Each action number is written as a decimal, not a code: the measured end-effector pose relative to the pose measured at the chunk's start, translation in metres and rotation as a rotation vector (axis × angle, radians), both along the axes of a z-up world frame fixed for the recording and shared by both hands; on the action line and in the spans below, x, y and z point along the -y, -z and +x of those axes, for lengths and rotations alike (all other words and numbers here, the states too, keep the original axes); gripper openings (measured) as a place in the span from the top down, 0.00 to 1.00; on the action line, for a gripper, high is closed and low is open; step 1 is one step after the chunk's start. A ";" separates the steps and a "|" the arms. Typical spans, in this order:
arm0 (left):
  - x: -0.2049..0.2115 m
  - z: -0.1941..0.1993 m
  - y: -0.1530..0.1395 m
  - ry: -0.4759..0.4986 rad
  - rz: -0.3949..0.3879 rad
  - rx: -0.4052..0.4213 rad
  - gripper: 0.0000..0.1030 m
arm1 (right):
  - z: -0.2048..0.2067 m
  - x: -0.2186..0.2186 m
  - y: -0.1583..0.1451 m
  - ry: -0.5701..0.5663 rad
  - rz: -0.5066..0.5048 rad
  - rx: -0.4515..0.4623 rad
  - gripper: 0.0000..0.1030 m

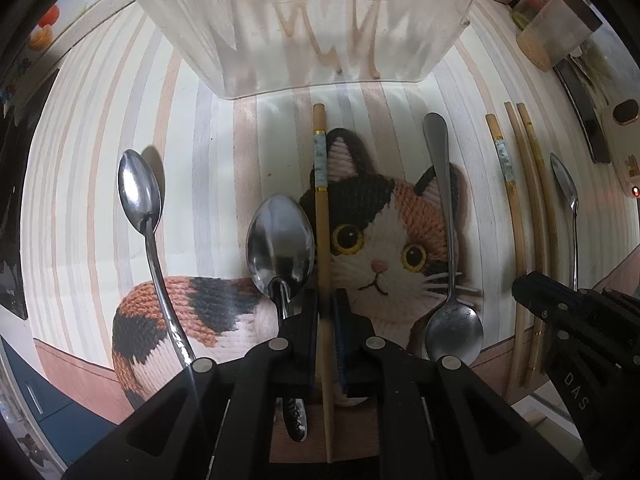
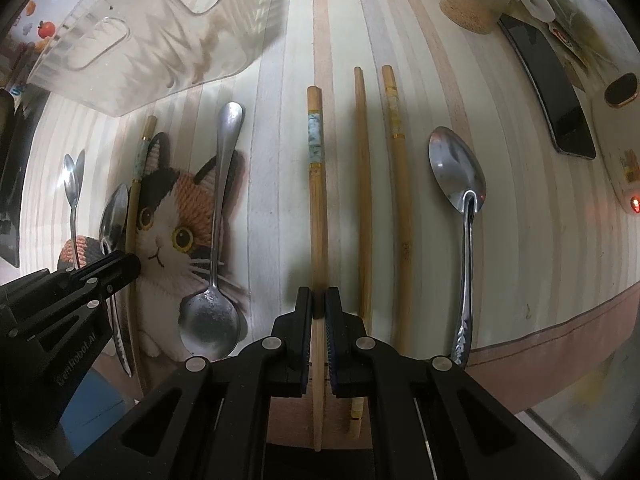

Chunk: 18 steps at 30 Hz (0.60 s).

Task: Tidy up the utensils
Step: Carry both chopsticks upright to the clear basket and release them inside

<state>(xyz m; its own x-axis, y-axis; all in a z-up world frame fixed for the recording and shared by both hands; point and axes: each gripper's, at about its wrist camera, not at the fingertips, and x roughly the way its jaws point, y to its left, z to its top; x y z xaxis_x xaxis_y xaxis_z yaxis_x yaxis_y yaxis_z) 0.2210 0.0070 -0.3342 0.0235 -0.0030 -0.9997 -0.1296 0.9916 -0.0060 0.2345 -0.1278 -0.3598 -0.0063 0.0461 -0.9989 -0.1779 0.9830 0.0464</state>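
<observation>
Each of the tongs is clenched on one chopstick lying on the table: left tongs (image 1: pixel 328 312) on the chopstick (image 1: pixel 321 184) over the cat mat, right tongs (image 2: pixel 318 308) on another (image 2: pixel 318 200) (likely a matching pair), gripped low so both lift lengthwise toward the clear bin (image 1: pixel 296 40) ahead.

Both wrist fisheyes look forward, low and close over the striped cat-print surface (image 1: pixel 100 184), sharing the clear plastic bin (image 1: pixel 304 40) (image 2: pixel 132 48); edges distort, perhaps misleadingly.

A striped pastel tablecloth with a knitted-cat print (image 2: pixel 520 208) carries steel spoons (image 2: pixel 460 184), bamboo chopsticks (image 2: pixel 362 184), a clear plastic basket (image 1: pixel 304 40) and a black phone (image 2: pixel 548 92).
</observation>
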 end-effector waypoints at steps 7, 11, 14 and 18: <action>0.001 -0.018 -0.026 -0.019 0.042 0.063 0.96 | -0.006 0.015 -0.010 0.036 0.056 -0.001 0.94; -0.017 -0.029 -0.058 -0.084 0.057 0.127 0.96 | -0.005 0.024 -0.036 0.054 0.118 0.032 0.94; -0.035 -0.036 -0.085 -0.147 0.056 0.176 0.96 | 0.000 0.031 -0.058 0.064 0.167 0.059 0.94; -0.056 -0.041 -0.124 -0.214 0.034 0.250 0.96 | 0.013 0.037 -0.102 0.064 0.245 0.111 0.94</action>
<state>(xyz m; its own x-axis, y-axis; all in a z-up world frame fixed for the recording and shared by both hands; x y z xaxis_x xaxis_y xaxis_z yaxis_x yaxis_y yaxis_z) 0.1800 0.0627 -0.2102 0.2645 0.0621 -0.9624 -0.3339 0.9421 -0.0310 0.2477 -0.1645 -0.2574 0.1134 0.2830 -0.9524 -0.1329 0.9543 0.2677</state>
